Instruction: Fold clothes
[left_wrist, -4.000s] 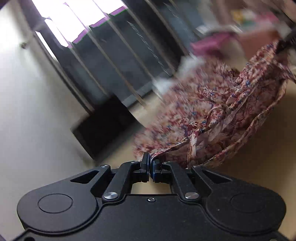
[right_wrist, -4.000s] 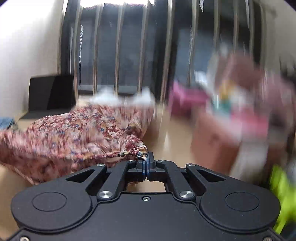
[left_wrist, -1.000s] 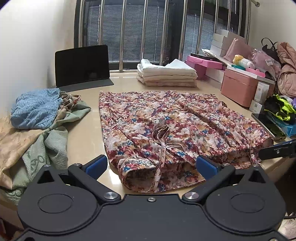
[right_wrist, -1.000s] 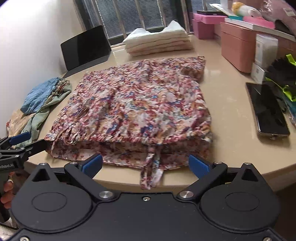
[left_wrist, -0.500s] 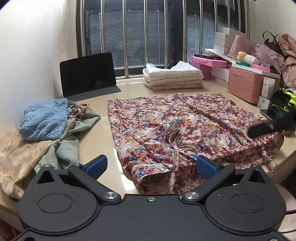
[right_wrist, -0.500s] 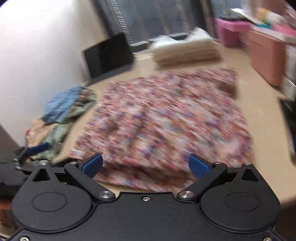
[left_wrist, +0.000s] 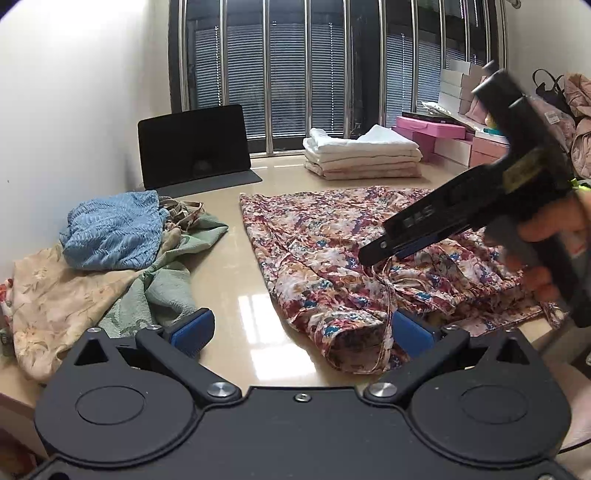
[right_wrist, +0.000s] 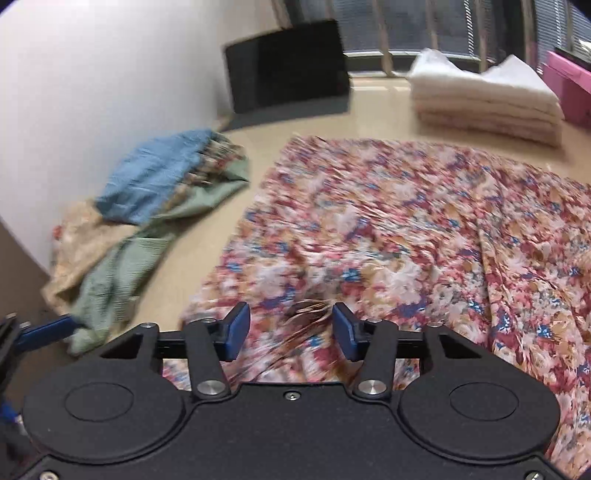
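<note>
Two grippers work over a glossy beige worktop (left_wrist: 236, 295) that reflects the light from a tall window (left_wrist: 332, 74) with metal bars and closed blinds at the far end of the room. A white wall (left_wrist: 74, 92) runs along the left side. The floral garment (left_wrist: 332, 251), in reds, pinks and blues, lies spread across the middle of the worktop, its near folded corner reaching the front edge, with thin ties trailing over it. To its left sits a loose heap of unfolded clothes (left_wrist: 110, 266): a blue piece on top, green and pale patterned fabric beneath. Behind the heap a dark tablet (left_wrist: 192, 144) stands propped on its cover against the wall. Near the window rests a neat stack of folded white and cream cloths (left_wrist: 362, 155), and beside it pink boxes (left_wrist: 432, 129) line the right side, with bags and more boxes behind.

The left gripper (left_wrist: 301, 332) stands wide apart above the front edge of the worktop, its blue pads clear of any cloth, the garment's corner just in front of the right pad. The right gripper (right_wrist: 291, 328), held in a hand (left_wrist: 554, 240), hovers low over the floral garment; its jaws are half apart and closing, with a bunched fold and ties between the pads, which do not yet press on the cloth.
</note>
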